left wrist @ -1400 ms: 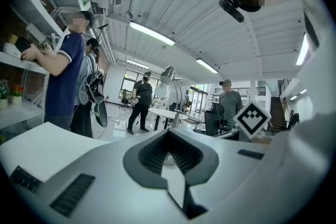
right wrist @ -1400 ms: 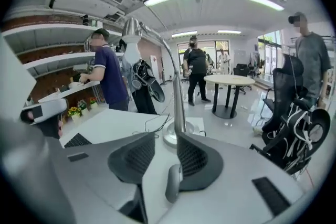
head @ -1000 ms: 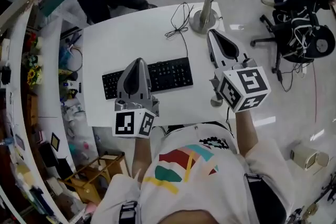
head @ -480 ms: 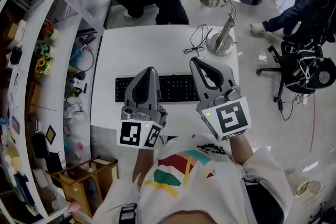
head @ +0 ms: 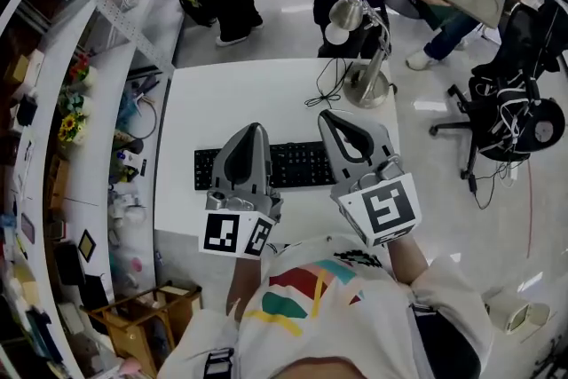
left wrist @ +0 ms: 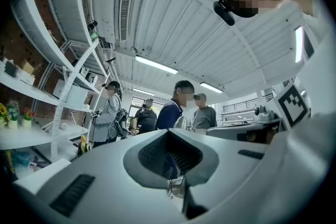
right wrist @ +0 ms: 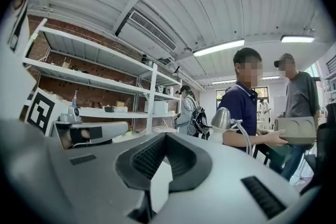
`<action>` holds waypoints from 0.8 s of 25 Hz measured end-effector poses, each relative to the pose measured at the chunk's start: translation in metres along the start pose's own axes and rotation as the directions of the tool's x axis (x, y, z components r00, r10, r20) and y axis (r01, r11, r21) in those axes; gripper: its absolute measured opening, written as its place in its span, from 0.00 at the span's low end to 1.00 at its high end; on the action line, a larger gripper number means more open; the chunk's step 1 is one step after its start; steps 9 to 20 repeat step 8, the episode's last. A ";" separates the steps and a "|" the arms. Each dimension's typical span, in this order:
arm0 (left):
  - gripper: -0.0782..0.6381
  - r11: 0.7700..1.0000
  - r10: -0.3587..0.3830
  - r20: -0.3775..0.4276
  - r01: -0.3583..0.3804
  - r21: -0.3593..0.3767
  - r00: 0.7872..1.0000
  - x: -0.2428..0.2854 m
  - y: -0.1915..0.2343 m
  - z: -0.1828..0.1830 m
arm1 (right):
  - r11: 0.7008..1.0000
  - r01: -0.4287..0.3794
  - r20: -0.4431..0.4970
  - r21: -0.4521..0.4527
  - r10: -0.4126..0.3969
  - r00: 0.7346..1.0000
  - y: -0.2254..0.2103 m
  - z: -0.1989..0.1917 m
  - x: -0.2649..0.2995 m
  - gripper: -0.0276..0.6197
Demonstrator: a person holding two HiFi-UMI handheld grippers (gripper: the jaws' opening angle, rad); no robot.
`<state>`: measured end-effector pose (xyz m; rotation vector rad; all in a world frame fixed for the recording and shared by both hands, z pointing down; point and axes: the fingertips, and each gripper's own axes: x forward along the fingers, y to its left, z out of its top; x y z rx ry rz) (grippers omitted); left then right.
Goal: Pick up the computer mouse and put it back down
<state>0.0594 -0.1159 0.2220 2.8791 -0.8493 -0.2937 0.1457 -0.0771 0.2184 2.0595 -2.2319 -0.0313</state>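
- Left gripper (head: pixel 251 130): jaws together, nothing between them. It is held roughly level over the left half of the black keyboard (head: pixel 297 164).
- Right gripper (head: pixel 327 116): jaws likewise closed and empty, tips above the keyboard's right end.
- Keyboard lies crosswise under both grippers, near the front edge of the white desk (head: pixel 240 93).
- Computer mouse: not visible in any view, and none lies on the bare desk. Judgement: it may sit hidden beneath a gripper body, so its direction, long axis and the nearer hand cannot be settled.
- No container stands on the desk.
- Desk lamp (head: pixel 368 67) and a loose cable (head: pixel 324 80) occupy the far right corner.
- People stand beyond the far edge.
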 end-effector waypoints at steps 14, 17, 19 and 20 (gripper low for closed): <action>0.17 0.999 -0.038 -0.001 0.038 0.002 0.999 0.010 -0.013 0.002 | 1.000 0.030 0.004 0.006 -0.030 1.000 -0.013 0.001 -0.008 0.06; 0.17 0.999 -0.038 -0.001 0.038 0.002 0.999 0.010 -0.013 0.002 | 1.000 0.030 0.004 0.006 -0.030 1.000 -0.013 0.001 -0.008 0.06; 0.17 0.999 -0.038 -0.001 0.038 0.002 0.999 0.010 -0.013 0.002 | 1.000 0.030 0.004 0.006 -0.030 1.000 -0.013 0.001 -0.008 0.06; 0.17 0.999 -0.038 -0.001 0.038 0.002 0.999 0.010 -0.013 0.002 | 1.000 0.030 0.004 0.006 -0.030 1.000 -0.013 0.001 -0.008 0.06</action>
